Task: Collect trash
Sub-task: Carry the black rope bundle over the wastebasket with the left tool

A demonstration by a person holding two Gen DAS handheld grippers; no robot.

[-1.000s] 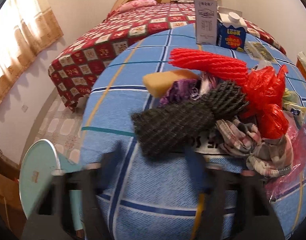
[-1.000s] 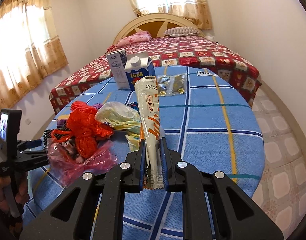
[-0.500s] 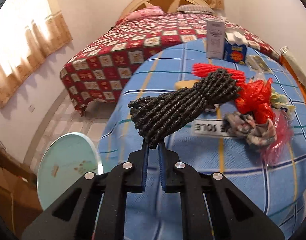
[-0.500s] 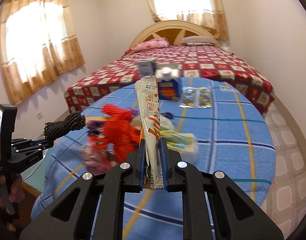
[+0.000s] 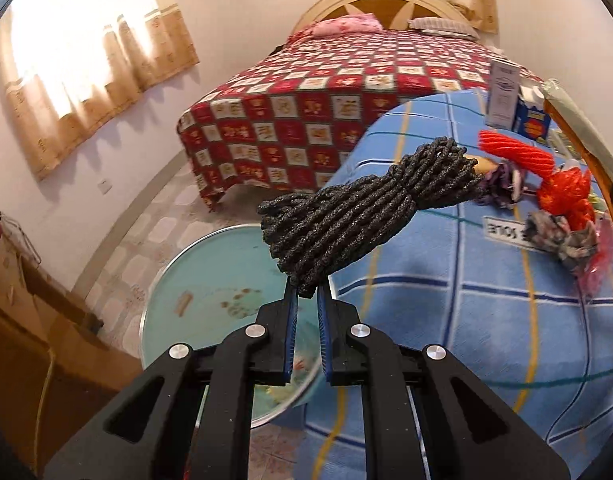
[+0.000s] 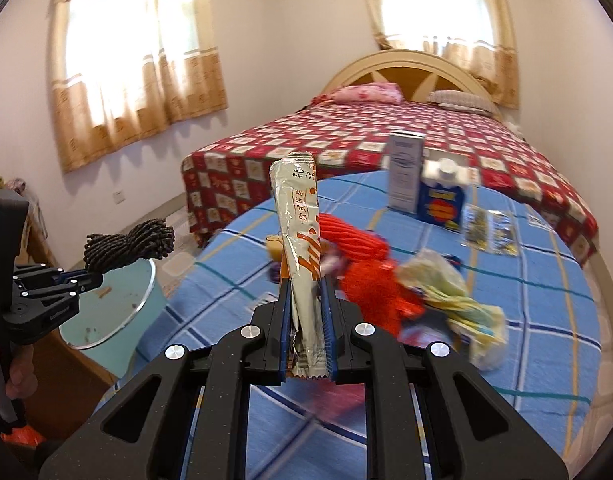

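The left claw (image 5: pixel 305 300) pinched the black foam net (image 5: pixel 366 208) by one end above the bin (image 5: pixel 162 300); soft, light, springy. The right claw (image 6: pixel 305 312) clamped a limp snack wrapper (image 6: pixel 300 240) near the bin.

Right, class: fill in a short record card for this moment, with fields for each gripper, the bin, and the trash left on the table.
left gripper: shut on black net, raised near the bin
right gripper: shut on wrapper, upright, above the table
bin: teal, open, on the floor beside the table
on table: red net, red bag, two cartons, other scraps
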